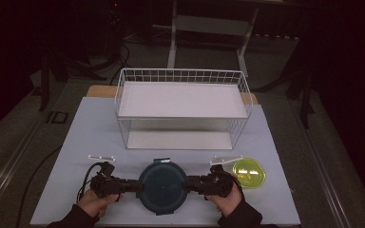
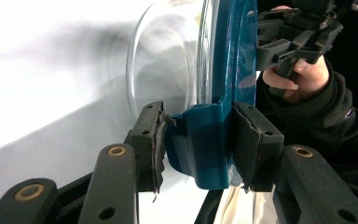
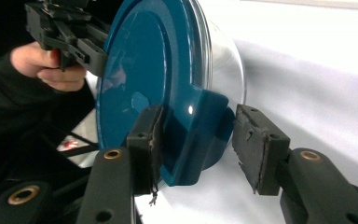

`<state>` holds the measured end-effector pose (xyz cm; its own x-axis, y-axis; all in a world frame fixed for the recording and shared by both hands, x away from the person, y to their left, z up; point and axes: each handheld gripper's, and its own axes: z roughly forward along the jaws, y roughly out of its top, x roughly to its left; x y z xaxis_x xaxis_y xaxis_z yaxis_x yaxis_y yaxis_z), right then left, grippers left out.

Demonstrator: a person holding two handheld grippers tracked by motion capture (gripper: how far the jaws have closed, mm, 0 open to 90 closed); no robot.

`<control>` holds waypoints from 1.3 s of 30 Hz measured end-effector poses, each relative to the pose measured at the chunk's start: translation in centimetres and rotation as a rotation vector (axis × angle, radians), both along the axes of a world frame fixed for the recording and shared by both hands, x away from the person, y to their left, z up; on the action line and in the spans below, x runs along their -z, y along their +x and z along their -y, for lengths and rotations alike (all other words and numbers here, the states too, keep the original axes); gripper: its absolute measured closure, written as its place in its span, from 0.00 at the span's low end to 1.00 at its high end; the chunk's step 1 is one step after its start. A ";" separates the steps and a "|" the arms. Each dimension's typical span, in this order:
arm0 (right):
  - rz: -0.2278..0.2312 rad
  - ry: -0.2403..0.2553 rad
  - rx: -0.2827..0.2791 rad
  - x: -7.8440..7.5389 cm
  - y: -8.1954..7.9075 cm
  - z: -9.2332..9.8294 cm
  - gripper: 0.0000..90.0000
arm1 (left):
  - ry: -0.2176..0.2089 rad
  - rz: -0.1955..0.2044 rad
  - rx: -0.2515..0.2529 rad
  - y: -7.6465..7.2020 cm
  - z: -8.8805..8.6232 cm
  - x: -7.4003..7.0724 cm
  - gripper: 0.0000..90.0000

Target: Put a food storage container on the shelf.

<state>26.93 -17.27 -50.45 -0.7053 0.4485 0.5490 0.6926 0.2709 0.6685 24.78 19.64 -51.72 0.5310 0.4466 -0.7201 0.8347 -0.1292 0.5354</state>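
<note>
— At the near edge of the counter (image 1: 95, 123), what sits between the two hands?

— A round glass container (image 2: 163, 60) with a teal lid (image 1: 162, 186), flat on the pale surface. Each side of the lid has a teal latch tab.

— And the left claw (image 1: 138, 186)?

— Its jaws are pressed onto the lid's left latch tab (image 2: 200, 144), both pads touching it in the left gripper view.

— The right claw (image 1: 186, 185)?

— Spread. In the right gripper view the right latch tab (image 3: 191, 140) sits between the jaws: one pad (image 3: 151, 144) touches it, the other pad stands clear with a gap.

— Anything else nearby?

— A yellow-green lid (image 1: 248, 173) lies just beside the right hand (image 1: 225, 202). Behind the container stands a white wire shelf rack (image 1: 183, 107), and two small white strips (image 1: 101, 157) lie in front of it.
</note>
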 end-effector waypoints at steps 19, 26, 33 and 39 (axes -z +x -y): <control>-0.113 0.043 0.043 0.3 -0.4 0.1 0.62 | 0.004 0.014 -0.069 -1.5 0.3 -0.3 0.63; -0.121 0.037 0.060 0.2 -0.7 0.3 0.63 | 0.005 0.013 -0.095 -1.8 0.6 -0.7 0.63; -0.119 0.060 0.072 -0.5 -0.6 0.4 0.63 | -0.011 0.017 -0.091 -1.7 0.6 -1.4 0.63; -0.124 0.078 0.082 -1.4 -0.3 0.8 0.63 | -0.009 0.039 -0.084 -1.3 1.0 -2.7 0.64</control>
<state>26.64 -18.10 -49.05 -0.5927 0.4545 0.6649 0.7888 0.1609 0.5932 23.46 18.63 -49.00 0.5193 0.4844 -0.7040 0.8210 -0.0541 0.5683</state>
